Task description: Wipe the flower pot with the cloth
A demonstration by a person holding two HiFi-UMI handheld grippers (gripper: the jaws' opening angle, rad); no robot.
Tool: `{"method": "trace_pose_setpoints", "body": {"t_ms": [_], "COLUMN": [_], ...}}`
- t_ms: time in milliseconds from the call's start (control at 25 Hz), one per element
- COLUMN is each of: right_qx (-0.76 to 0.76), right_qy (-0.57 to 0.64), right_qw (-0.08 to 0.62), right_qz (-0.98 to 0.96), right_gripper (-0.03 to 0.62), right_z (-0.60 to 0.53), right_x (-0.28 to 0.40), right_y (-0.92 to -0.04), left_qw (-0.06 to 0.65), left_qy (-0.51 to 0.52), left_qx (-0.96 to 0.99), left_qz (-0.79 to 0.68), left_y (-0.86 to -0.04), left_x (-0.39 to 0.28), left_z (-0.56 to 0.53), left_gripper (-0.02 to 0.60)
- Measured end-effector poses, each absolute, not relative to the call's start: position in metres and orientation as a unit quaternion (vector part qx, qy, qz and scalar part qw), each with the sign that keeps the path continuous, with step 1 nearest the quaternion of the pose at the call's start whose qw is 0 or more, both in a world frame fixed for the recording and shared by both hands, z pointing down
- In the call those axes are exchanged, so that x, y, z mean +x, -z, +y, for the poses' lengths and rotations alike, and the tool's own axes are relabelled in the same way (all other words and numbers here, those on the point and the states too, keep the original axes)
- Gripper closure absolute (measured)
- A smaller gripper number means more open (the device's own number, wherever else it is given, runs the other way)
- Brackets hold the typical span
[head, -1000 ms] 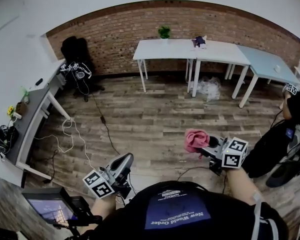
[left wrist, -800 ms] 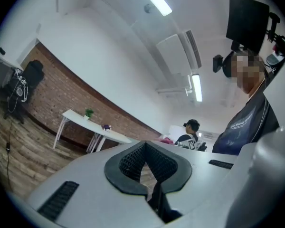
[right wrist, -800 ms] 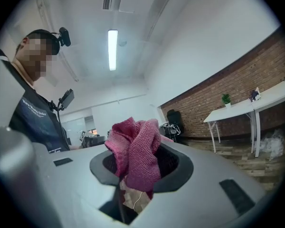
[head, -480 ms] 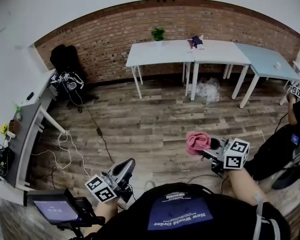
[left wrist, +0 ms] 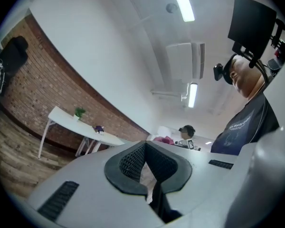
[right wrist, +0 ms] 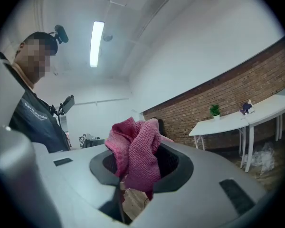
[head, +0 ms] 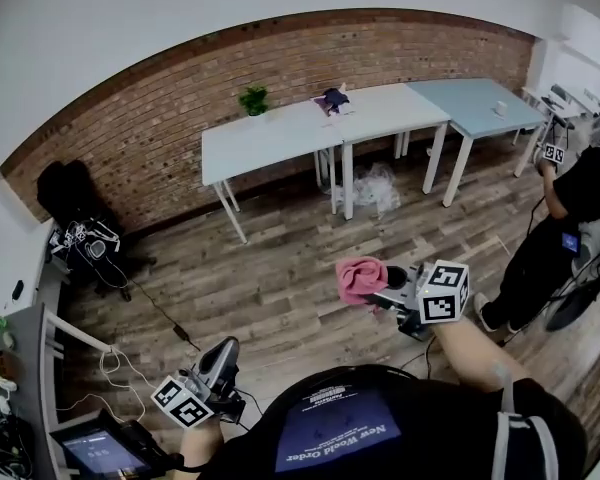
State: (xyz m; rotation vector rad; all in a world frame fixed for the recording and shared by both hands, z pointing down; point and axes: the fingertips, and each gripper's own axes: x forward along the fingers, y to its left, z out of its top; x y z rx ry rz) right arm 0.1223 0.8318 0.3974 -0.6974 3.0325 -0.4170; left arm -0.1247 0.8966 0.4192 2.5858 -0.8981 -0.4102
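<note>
A small green plant in a white flower pot (head: 252, 99) stands far off on a white table (head: 280, 138) by the brick wall; it also shows as the flower pot (right wrist: 214, 111) and the flower pot (left wrist: 79, 112). My right gripper (head: 377, 290) is held in mid-air over the wood floor, shut on a crumpled pink cloth (head: 361, 277). In the right gripper view the cloth (right wrist: 138, 151) bulges out between the jaws of the right gripper (right wrist: 133, 177). My left gripper (head: 218, 360) hangs low at the left, shut and empty; in its own view the left gripper (left wrist: 147, 175) has its jaws together.
A second white table and a pale blue table (head: 475, 98) continue the row rightwards. A dark object (head: 333, 97) lies on the tables, and a plastic bag (head: 375, 185) sits under them. A person in black (head: 570, 218) stands at right. Cables (head: 115, 368), a black chair (head: 75, 218) and a grey desk (head: 25, 348) lie left.
The head view has swung right: the tables and pot have slid left and look nearer, the left desk has dropped toward the corner. Both grippers have travelled along, still shut, cloth still held.
</note>
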Motion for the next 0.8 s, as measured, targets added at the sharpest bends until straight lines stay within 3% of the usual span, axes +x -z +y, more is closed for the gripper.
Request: {"method": "trace_pose_setpoints", "body": {"t_ms": [520, 800], "right_qx": [-0.193, -0.139], "right_qy": [0.147, 0.133], "right_qw": [-0.002, -0.006], "right_qz": [0.97, 0.981], "right_gripper": [0.485, 0.484], "right_z": [0.653, 0.517], "right_x": [0.121, 0.154], "right_y": [-0.424, -0.406], "left_qw": [0.189, 0.174], "left_qy": [0.138, 0.143], "left_qx": [0.909, 0.893], "left_qz": [-0.346, -0.389], "left_y": [-0.441, -0.422], "left_x": [-0.123, -0.07], "left_z": [0.736, 0.618], "left_gripper": [0.583, 0.583]}}
